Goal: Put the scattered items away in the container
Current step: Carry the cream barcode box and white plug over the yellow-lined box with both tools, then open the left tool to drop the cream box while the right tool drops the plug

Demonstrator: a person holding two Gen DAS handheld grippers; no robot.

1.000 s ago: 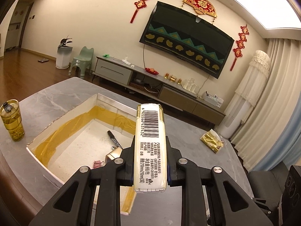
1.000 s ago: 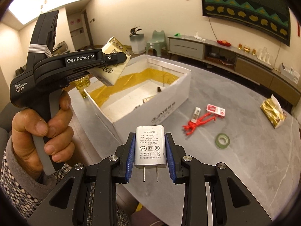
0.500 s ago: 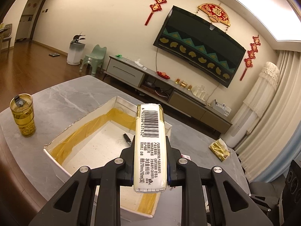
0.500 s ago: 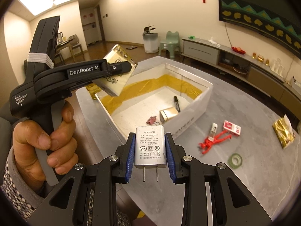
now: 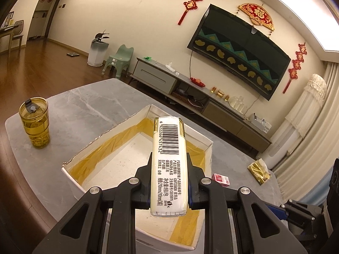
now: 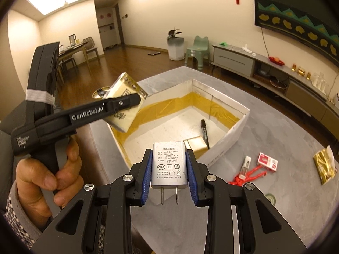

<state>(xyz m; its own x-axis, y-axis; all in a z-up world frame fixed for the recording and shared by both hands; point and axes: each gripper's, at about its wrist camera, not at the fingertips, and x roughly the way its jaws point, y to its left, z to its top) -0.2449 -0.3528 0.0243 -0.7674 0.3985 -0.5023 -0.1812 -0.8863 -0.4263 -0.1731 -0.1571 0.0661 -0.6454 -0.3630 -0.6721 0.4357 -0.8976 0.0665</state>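
Presently both tongs carry loads above the box (image 5: 208,146). Left gripper (image 5: 168,187) is clamped on the tissue pack (image 5: 169,160), long axis pointing forward over the box's near wall, nearer the drop. Right gripper (image 6: 168,173) is clamped on the adapter (image 6: 168,165), prongs toward the camera. Against the earlier frame, both sit higher, and the box looks smaller.

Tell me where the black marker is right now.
In the right wrist view the black marker lies on the floor of the white box, toward its right wall, just behind a small gold packet.
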